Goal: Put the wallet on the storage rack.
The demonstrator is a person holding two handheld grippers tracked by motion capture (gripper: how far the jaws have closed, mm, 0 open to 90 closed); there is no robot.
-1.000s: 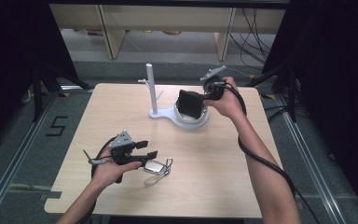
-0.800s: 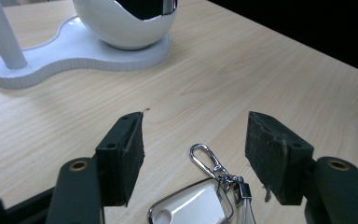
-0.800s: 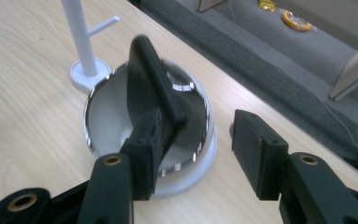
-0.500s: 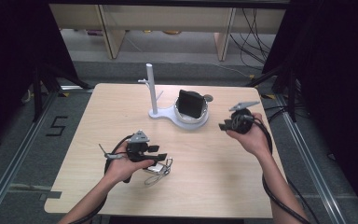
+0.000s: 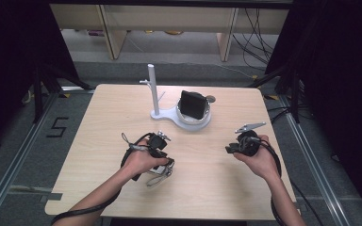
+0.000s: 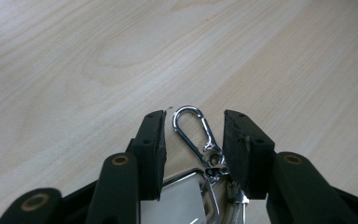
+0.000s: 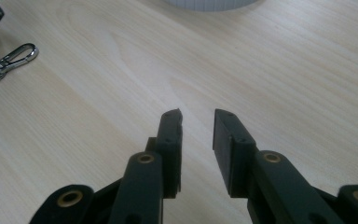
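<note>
Left gripper (image 6: 193,140): black body, two flat black jaws with small screw holes, brass-coloured pivot pins on the linkage arms
Right gripper (image 7: 198,135): same black jaws and brass-coloured pins; one pad chipped at its tip
Top plate (image 5: 250,126): grey, three-cornered, on the right gripper
Cables (image 5: 128,149): black, looping from each gripper back along the forearm
Arms: bare to the elbow, no sleeves or gloves in the high view
</note>
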